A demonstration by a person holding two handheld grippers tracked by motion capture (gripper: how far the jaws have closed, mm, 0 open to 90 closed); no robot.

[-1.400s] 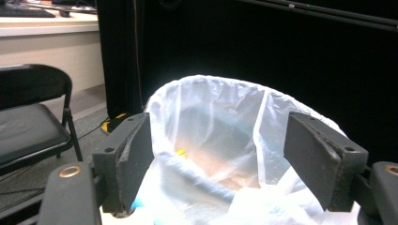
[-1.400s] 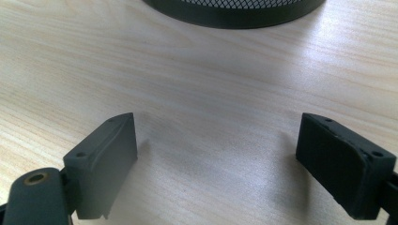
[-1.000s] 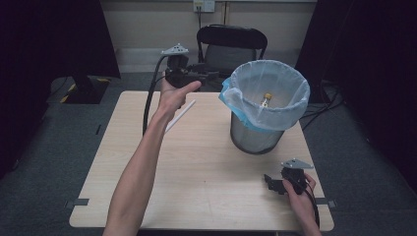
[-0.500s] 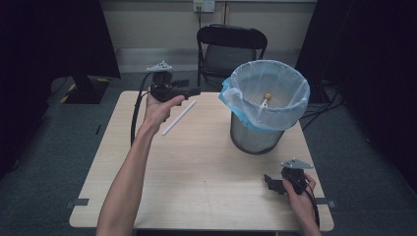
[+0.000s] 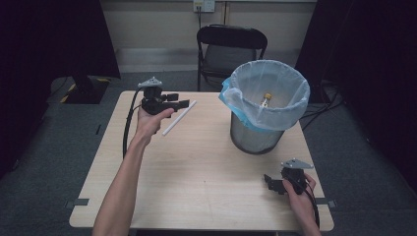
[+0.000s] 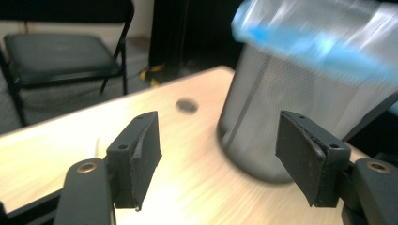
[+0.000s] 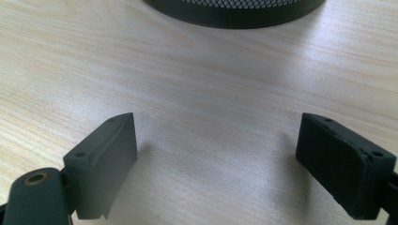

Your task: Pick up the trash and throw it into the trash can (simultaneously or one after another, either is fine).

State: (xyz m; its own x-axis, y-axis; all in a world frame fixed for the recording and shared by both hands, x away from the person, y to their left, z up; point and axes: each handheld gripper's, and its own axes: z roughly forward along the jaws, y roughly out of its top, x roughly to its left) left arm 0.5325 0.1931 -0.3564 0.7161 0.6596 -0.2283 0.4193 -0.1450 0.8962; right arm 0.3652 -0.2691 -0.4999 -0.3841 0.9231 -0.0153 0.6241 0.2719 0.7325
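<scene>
Left gripper (image 5: 178, 101): lower and nearer the table's left side than a second ago, jaws apart with nothing between them, having just been narrowing. Right gripper (image 5: 269, 181): unmoved at the table's near right, jaws wide apart over bare wood. White stick (image 5: 179, 118): flat on the table (image 5: 196, 167), just beside the left gripper, long axis diagonal, far end pointing toward the lined bin (image 5: 263, 142).
</scene>
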